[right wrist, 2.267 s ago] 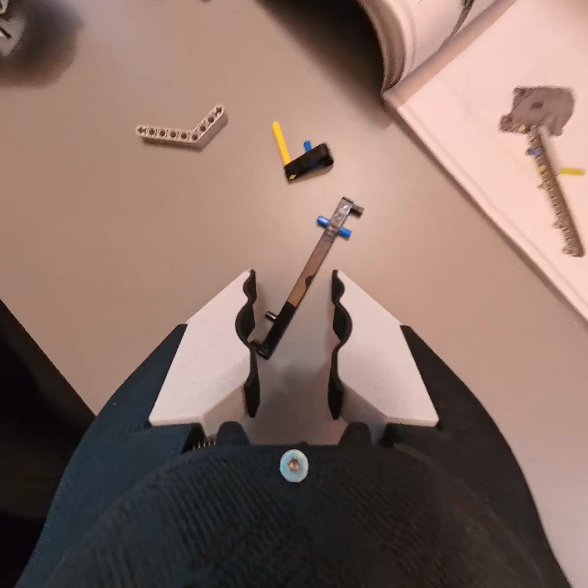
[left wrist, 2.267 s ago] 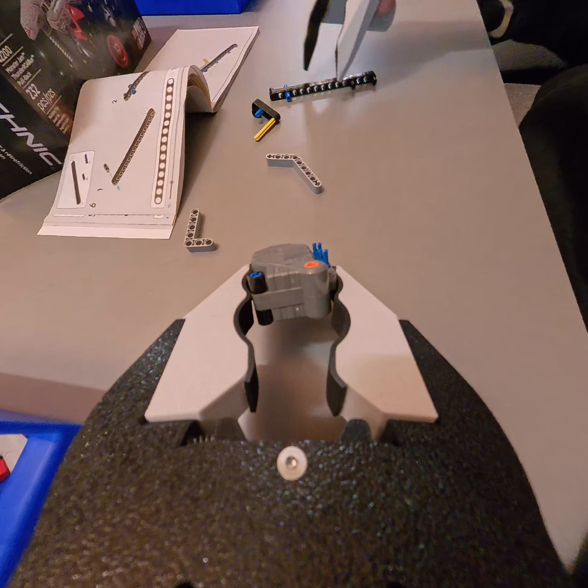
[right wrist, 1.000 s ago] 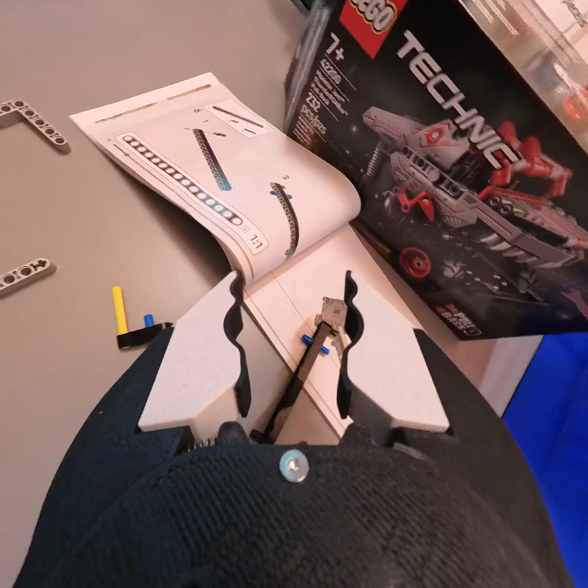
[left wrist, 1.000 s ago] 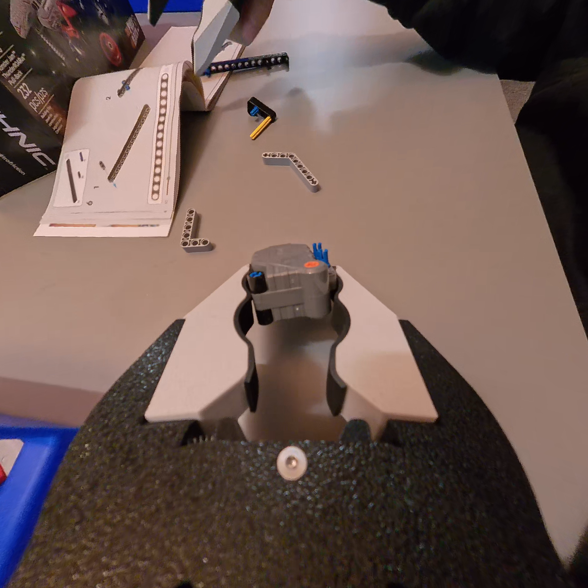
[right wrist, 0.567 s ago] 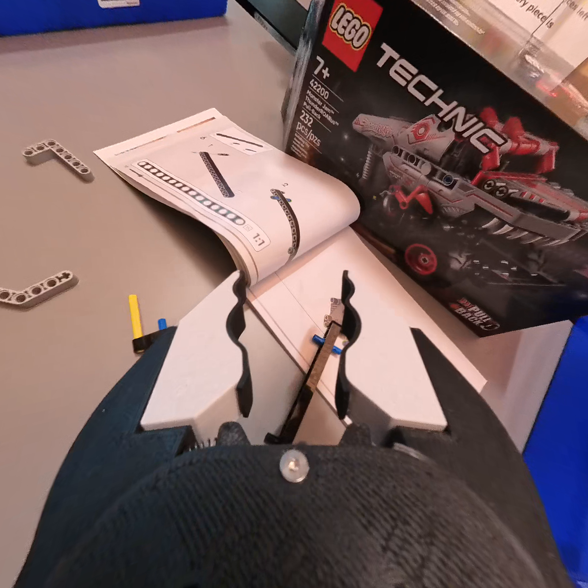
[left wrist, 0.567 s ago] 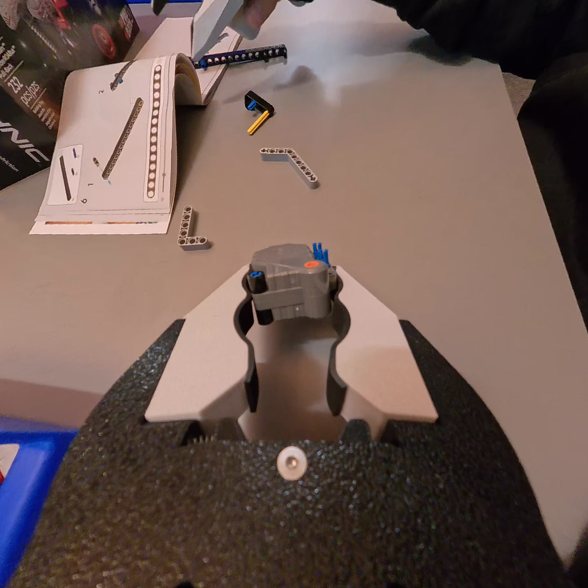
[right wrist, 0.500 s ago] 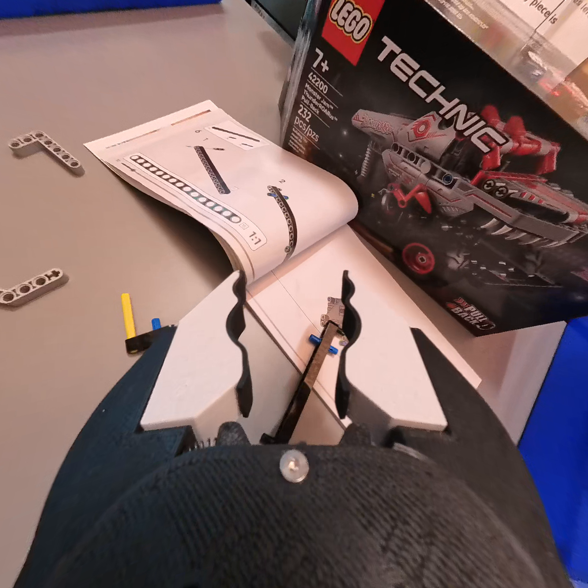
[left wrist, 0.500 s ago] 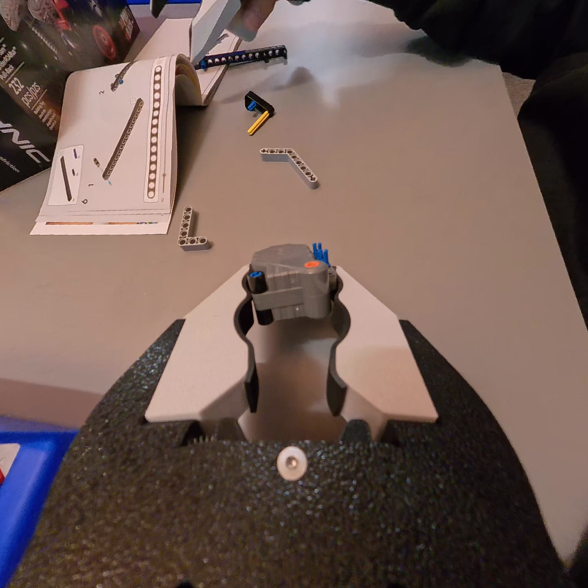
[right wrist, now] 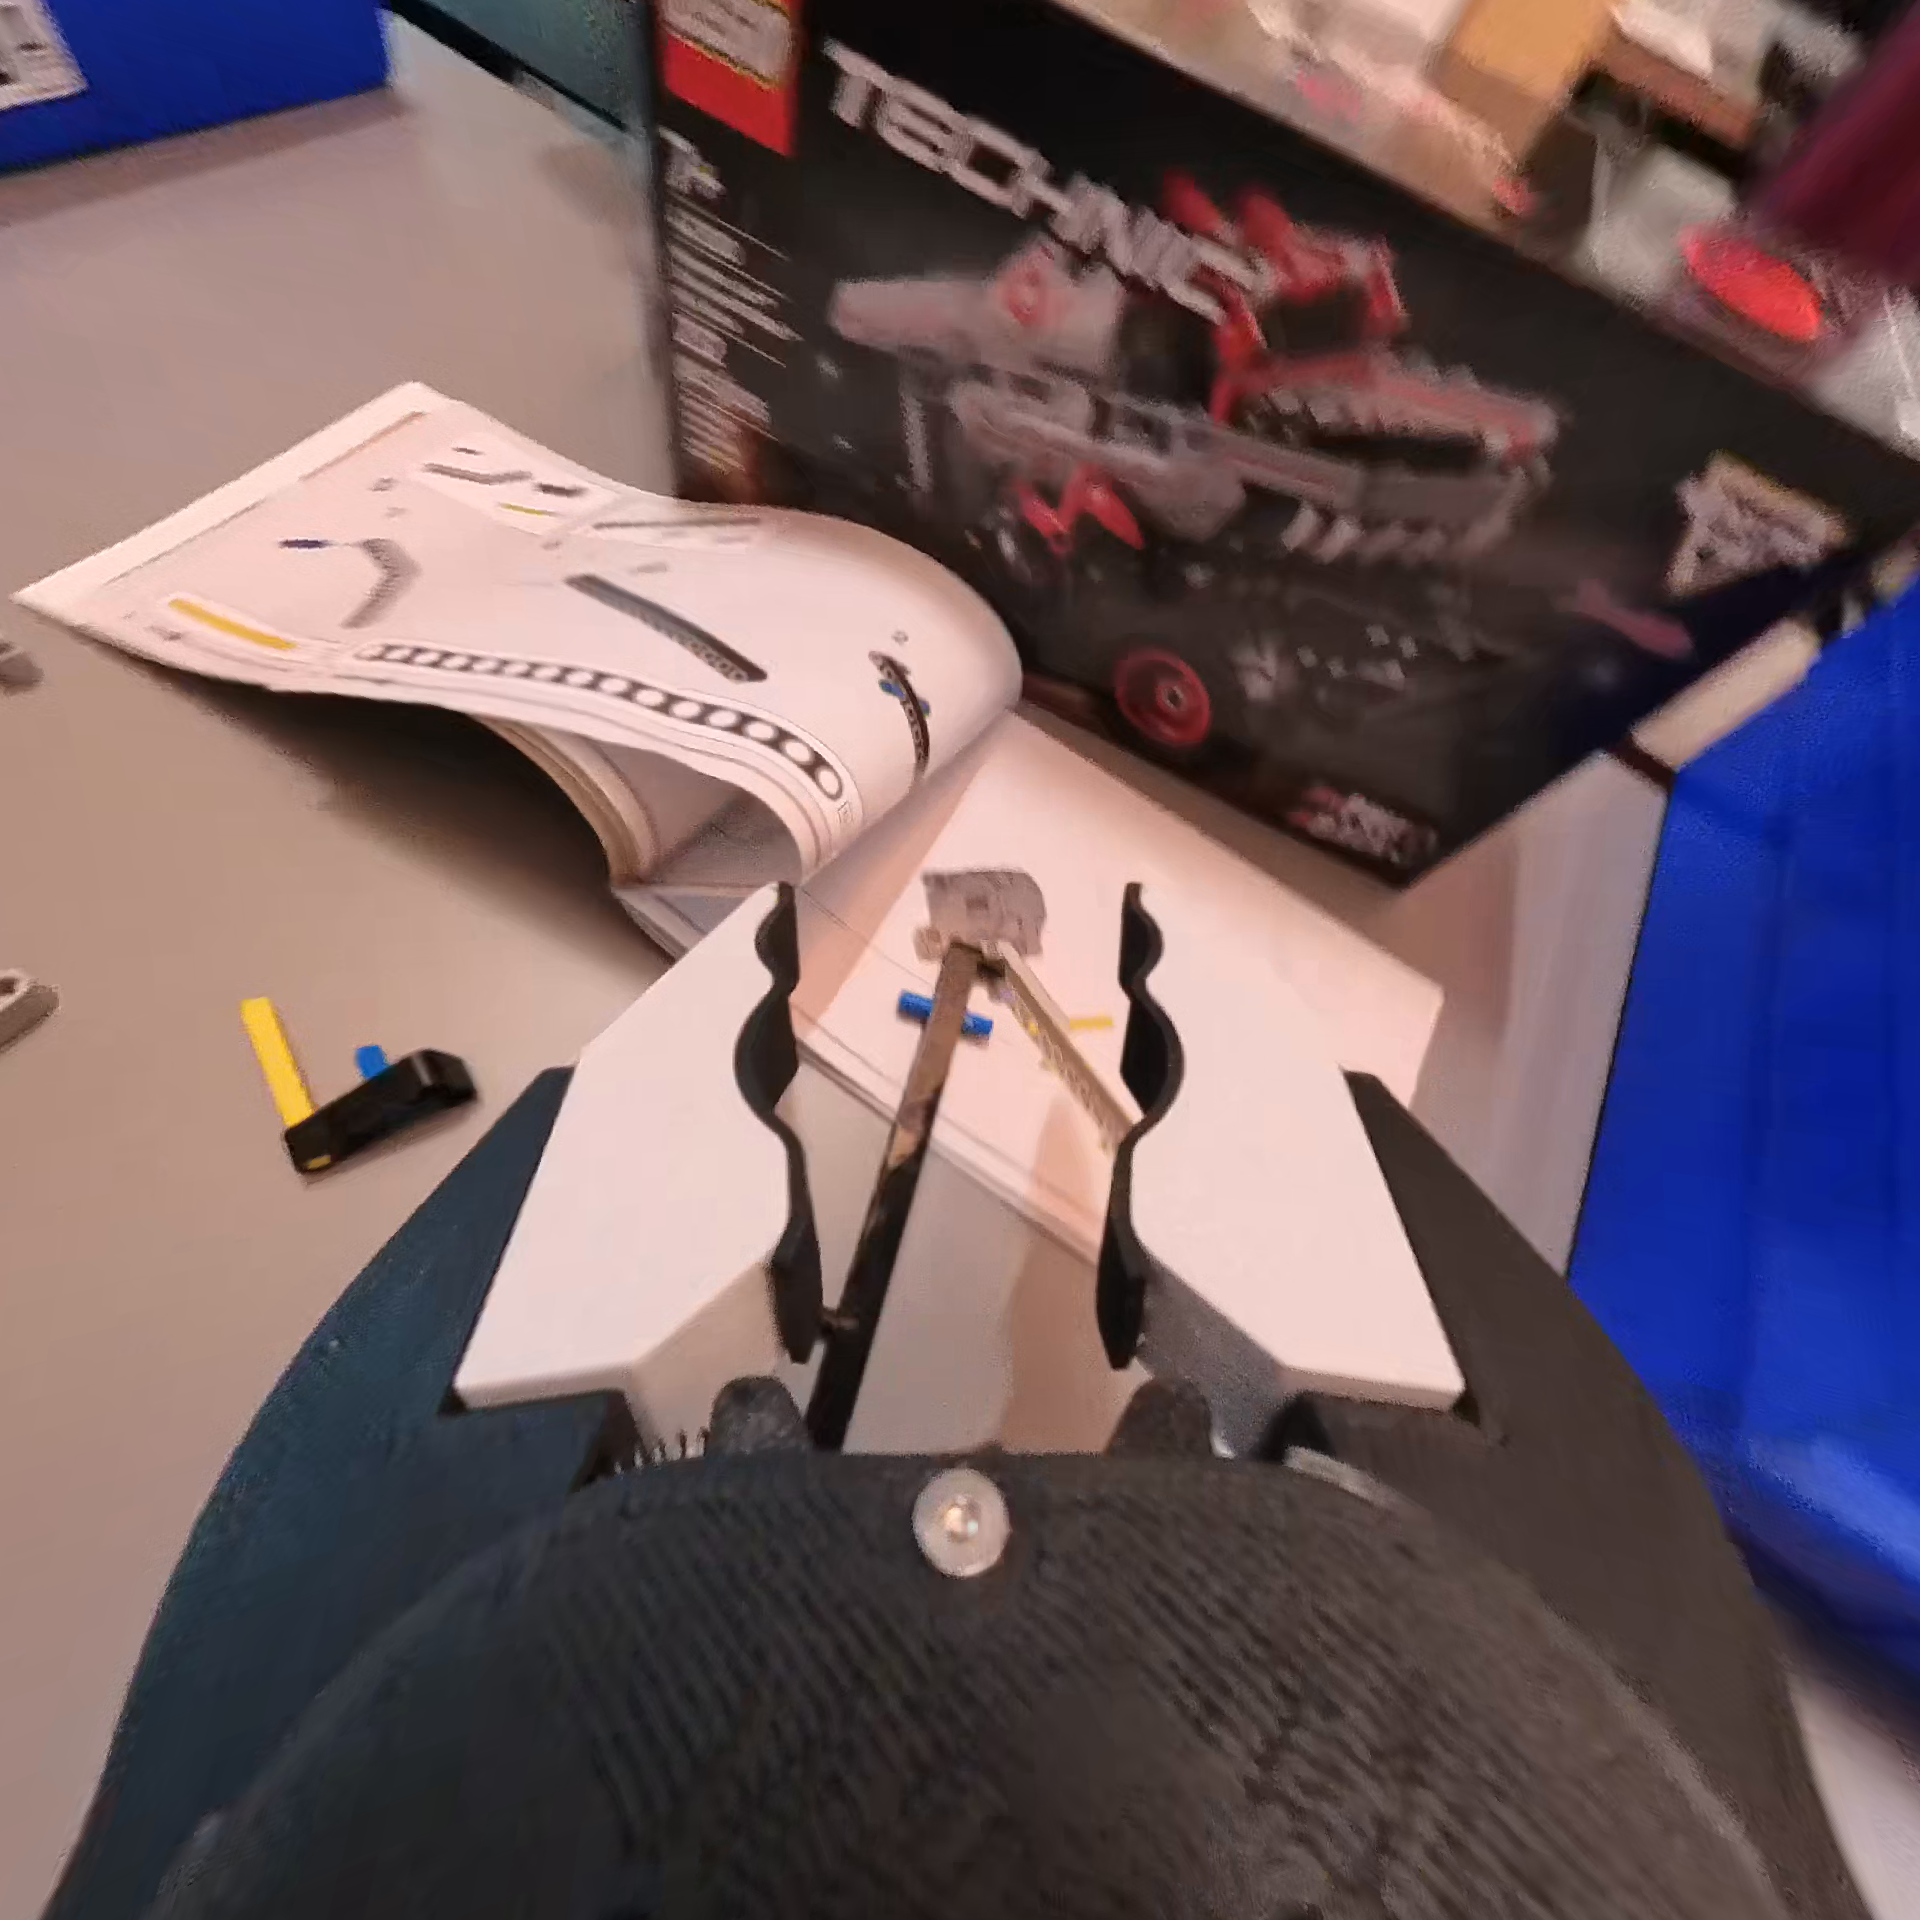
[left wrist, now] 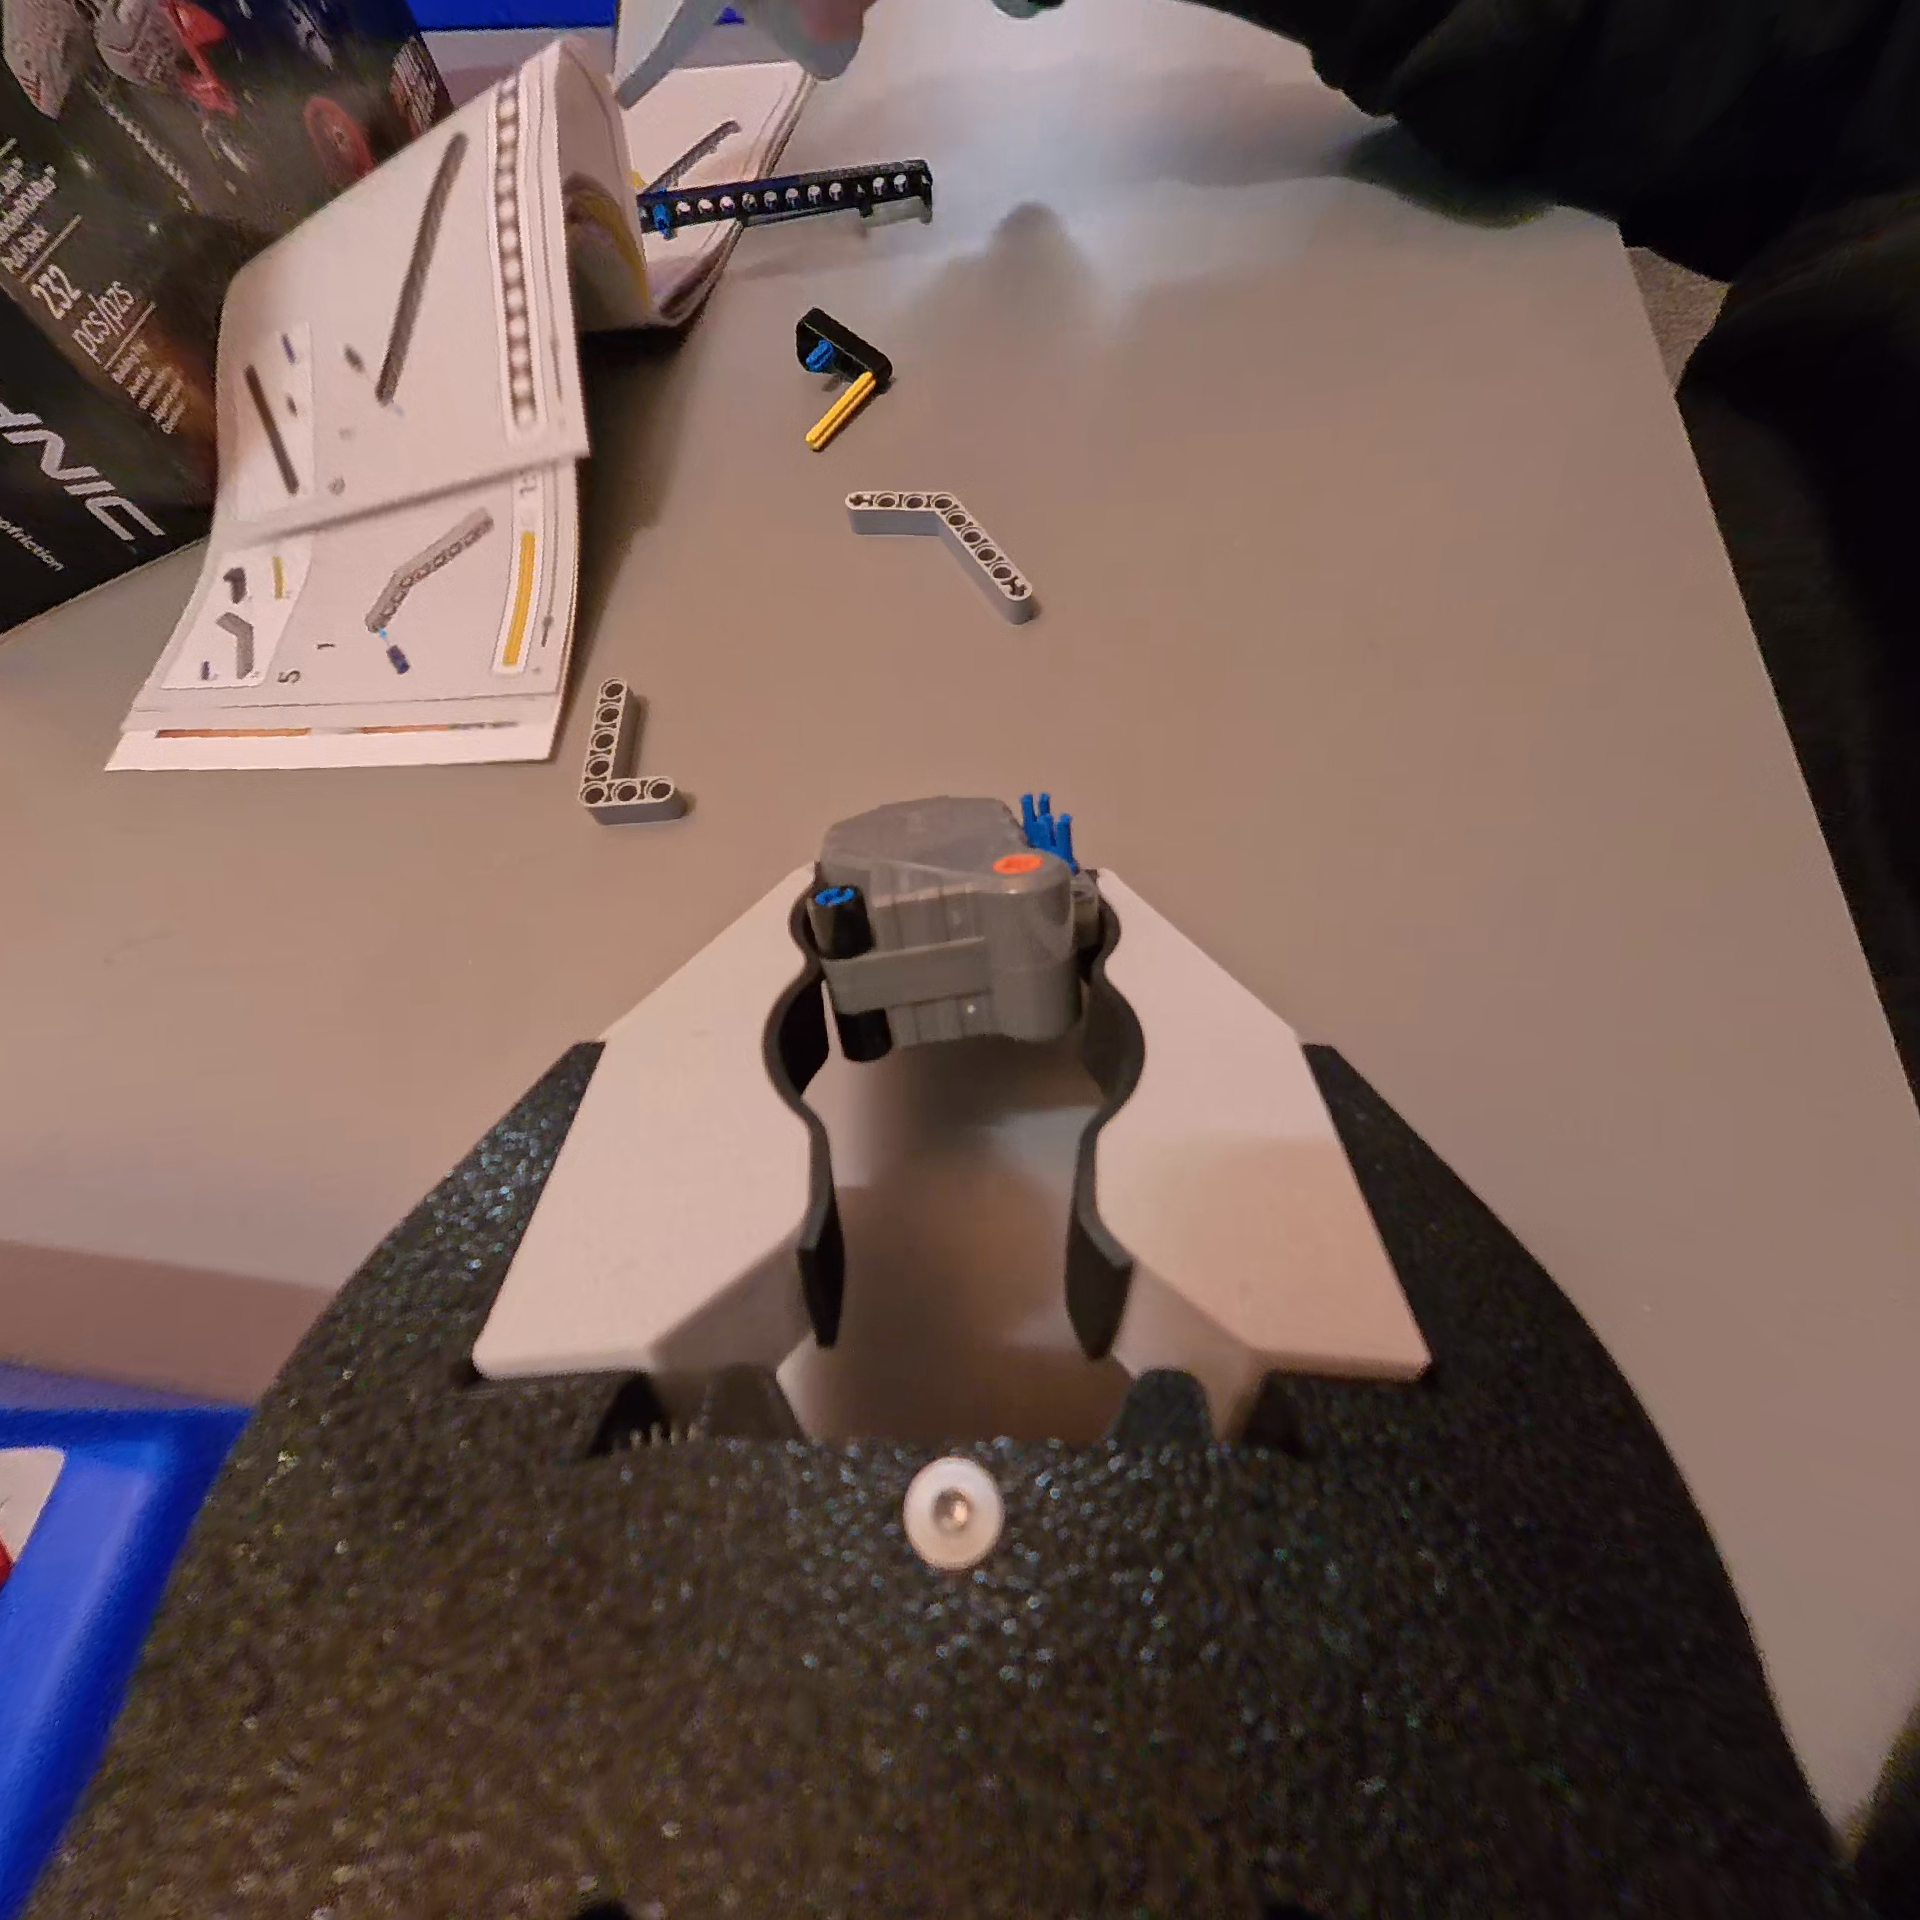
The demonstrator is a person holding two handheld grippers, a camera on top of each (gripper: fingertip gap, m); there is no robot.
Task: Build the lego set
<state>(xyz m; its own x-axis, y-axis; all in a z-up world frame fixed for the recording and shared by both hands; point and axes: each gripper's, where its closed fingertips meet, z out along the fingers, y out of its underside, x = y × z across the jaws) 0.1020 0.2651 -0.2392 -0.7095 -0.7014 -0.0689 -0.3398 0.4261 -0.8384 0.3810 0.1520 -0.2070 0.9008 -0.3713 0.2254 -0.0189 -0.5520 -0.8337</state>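
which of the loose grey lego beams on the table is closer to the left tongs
The small light grey L-shaped beam, lying by the corner of the open instruction booklet. The longer light grey angled beam lies farther up the grey table, nearer the yellow axle.

Booklet (left wrist: 395, 436) on table (left wrist: 1299, 675), left; box (left wrist: 114, 260) behind; beams (left wrist: 940, 540) right.

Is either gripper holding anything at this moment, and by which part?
The left gripper clamps the grey motor block across its sides. The right gripper is open, holding nothing; the black beam lies below it.
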